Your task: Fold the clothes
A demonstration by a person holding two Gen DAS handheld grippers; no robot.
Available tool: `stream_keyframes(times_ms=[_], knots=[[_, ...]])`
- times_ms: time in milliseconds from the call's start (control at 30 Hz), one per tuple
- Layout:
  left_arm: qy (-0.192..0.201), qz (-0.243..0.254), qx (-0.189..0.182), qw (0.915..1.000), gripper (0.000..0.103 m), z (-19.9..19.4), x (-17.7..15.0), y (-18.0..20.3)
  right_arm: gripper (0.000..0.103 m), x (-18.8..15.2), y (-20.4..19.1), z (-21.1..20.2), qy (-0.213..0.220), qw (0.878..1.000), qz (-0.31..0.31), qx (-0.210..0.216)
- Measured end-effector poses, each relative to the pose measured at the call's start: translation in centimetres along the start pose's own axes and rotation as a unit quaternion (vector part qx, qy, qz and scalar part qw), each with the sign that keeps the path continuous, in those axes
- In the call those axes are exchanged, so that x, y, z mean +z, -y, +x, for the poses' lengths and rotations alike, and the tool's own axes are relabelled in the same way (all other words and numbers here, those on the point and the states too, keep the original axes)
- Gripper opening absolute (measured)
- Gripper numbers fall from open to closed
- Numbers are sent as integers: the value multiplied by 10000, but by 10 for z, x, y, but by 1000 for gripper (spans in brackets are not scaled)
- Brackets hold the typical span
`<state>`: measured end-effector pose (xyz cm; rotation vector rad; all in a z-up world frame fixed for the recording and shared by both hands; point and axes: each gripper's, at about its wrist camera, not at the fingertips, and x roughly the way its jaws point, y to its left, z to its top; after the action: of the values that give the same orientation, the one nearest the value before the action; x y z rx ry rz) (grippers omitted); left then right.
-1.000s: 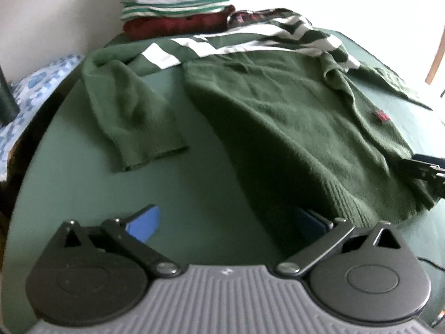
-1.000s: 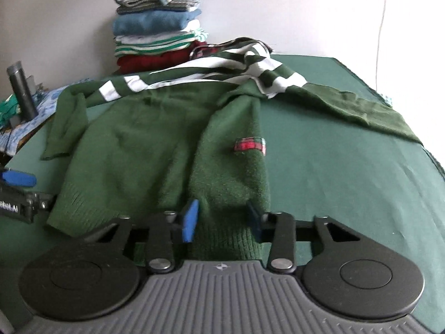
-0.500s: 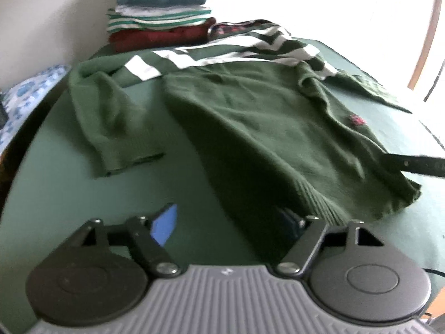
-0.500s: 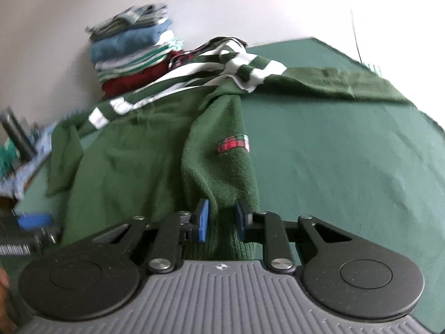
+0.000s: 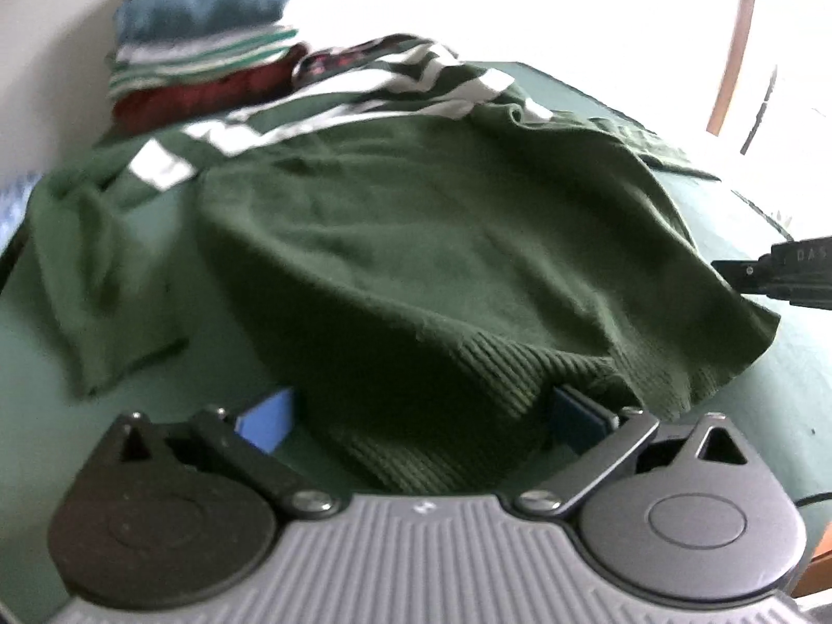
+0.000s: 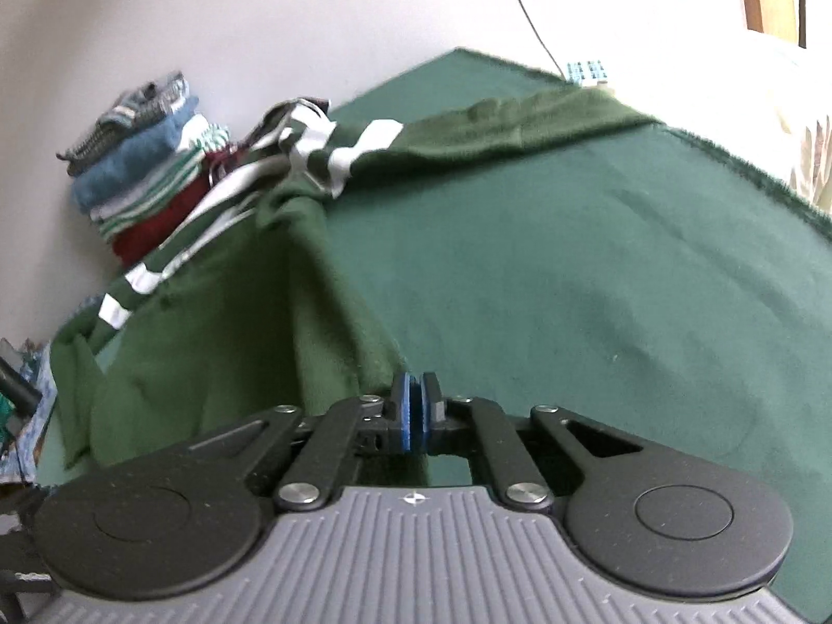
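A dark green knitted sweater (image 5: 442, 239) with white stripes near its collar lies spread on the green table cover (image 6: 598, 270). My left gripper (image 5: 421, 416) is open, its blue pads on either side of the ribbed hem, which bunches between them. My right gripper (image 6: 415, 411) is shut on the sweater's (image 6: 218, 343) right edge and lifts it off the table; the pinched cloth is mostly hidden by the fingers. The right gripper shows at the right edge of the left wrist view (image 5: 780, 273). One sleeve (image 5: 99, 281) lies flat at the left, the other (image 6: 520, 125) stretches to the far right.
A stack of folded clothes (image 5: 203, 36) stands at the back against the wall, also in the right wrist view (image 6: 140, 166). A blue patterned cloth (image 6: 31, 395) lies off the table's left side. A cable (image 6: 530, 10) runs down the wall. The table edge (image 6: 754, 177) is at the right.
My right gripper has shut on the sweater's right edge and raised it, tilting. My left gripper has pushed forward so the hem now sits between its open pads.
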<state>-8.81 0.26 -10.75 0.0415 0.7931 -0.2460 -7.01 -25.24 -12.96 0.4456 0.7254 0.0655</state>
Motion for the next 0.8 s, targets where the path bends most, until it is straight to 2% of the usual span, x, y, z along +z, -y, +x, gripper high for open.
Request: stream_keyframes(times_ms=[67,100,167,200,267,333,433,500,600,633,667,700,733,800], knots=[[56,50,-19,10000,91,0,2,3,14,-1,-1,-1,-37,9999,-21,99],[70,65,-46,9999,84,0,3,4,17,-2,-2,-1,-32,9999,-63,139],[72,102,-113,9999,67,-1,7,7,32,-2,-5,-1,1,9996,-157,231],[74,154,-115,9998,55,-2,9,8,35,-3,-6,-1,18,9994,-205,277],[84,250,-122,9996,42,-4,13,12,50,-6,-11,-1,75,9987,-368,341],[117,319,-139,9993,25,-10,15,13,59,-5,-15,-1,28,9977,-445,518],[271,367,-149,9988,21,-24,18,13,58,-6,-20,-3,-45,9950,-485,875],[369,364,-90,9986,20,-32,21,11,59,-9,-26,-2,-63,9933,-788,845],[411,303,41,9987,18,-40,24,3,58,-16,-36,1,-40,9885,-1371,640],[443,264,89,9986,18,-44,25,-1,53,-16,-38,2,-85,9872,-1458,644],[478,236,131,9985,18,-48,26,-4,27,-16,-39,3,-141,9859,-1529,657],[517,233,176,9982,18,-52,27,-6,10,-15,-40,4,-196,9846,-1601,671],[565,257,238,9978,17,-57,29,-8,4,-12,-38,5,-268,9865,-1445,722],[716,395,365,9960,14,-68,32,-7,3,-6,-33,7,-418,9902,-1040,836]])
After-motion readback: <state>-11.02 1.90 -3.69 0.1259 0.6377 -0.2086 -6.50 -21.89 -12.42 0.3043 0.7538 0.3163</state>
